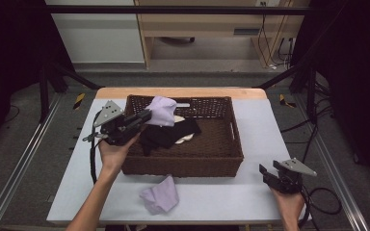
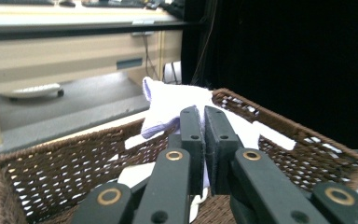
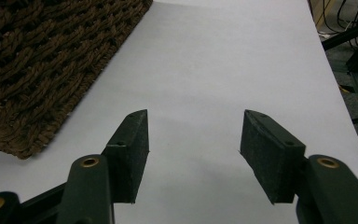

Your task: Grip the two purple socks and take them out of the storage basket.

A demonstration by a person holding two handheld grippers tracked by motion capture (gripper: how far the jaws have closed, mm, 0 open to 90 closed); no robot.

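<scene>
A lilac cloth (image 1: 162,110) hangs above the left part of the brown wicker basket (image 1: 236,139), pinched by my left gripper (image 1: 144,116). Seen from the left gripper view, the jaws are pressed together on the lilac cloth (image 2: 168,105) over the basket rim (image 2: 261,109). Inside the basket lie a black garment (image 1: 166,134) and something white beneath it. A second lilac cloth (image 1: 160,195) lies crumpled on the white table in front of the basket. My right gripper (image 1: 266,173) rests at the table's right front, jaws wide apart over bare table (image 3: 193,140).
The white tabletop (image 1: 255,192) is framed by metal rails. The basket corner (image 3: 37,70) lies left of the right gripper. A wooden desk and cables stand beyond the table's far edge.
</scene>
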